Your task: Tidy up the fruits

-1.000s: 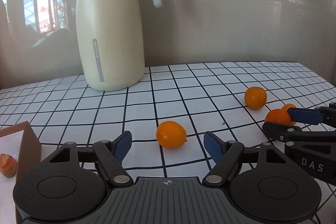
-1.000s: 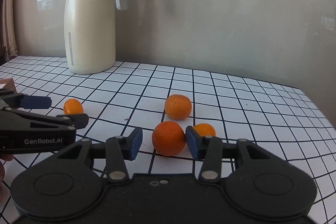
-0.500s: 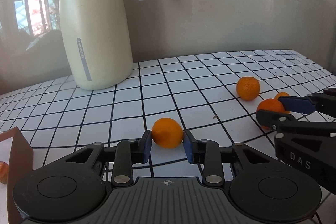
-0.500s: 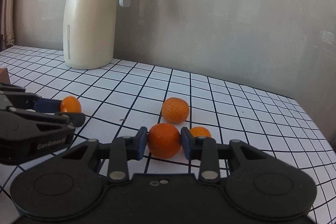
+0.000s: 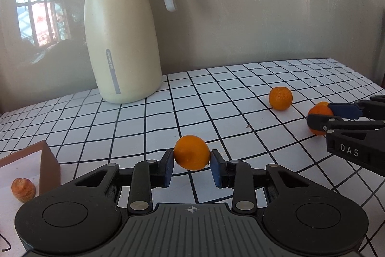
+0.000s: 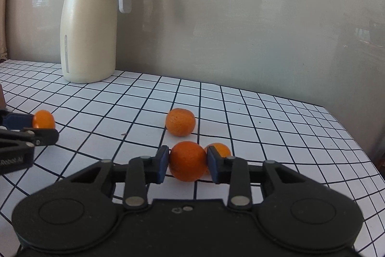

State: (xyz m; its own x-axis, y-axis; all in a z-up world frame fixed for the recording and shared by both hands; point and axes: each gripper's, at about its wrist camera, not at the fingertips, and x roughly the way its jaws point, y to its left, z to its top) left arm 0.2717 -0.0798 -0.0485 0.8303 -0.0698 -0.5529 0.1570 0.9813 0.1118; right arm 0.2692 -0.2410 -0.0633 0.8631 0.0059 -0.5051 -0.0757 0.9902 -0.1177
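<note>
My left gripper (image 5: pixel 191 166) is shut on a small smooth orange fruit (image 5: pixel 191 152), held just above the gridded tabletop (image 5: pixel 149 127). My right gripper (image 6: pixel 186 164) is shut on a rounder mandarin (image 6: pixel 187 160). Behind that one, a smaller orange fruit (image 6: pixel 220 148) sits partly hidden by the right blue pad. A third mandarin (image 6: pixel 180 122) lies loose on the table farther back. In the left wrist view the right gripper (image 5: pixel 336 116) shows at the right edge; in the right wrist view the left gripper (image 6: pixel 36 124) shows at the left edge with its fruit.
A tall cream thermos jug (image 5: pixel 122 40) with a grey lid stands at the back left, against a glossy wall. A brown-walled box (image 5: pixel 47 165) at the left holds one wrinkled orange fruit (image 5: pixel 23 189). The table's right edge (image 6: pixel 349 127) falls away.
Both grippers went from open to shut on their fruits. The left one then lifted its fruit slightly off the table and shifted; the right one stayed about where it was.
</note>
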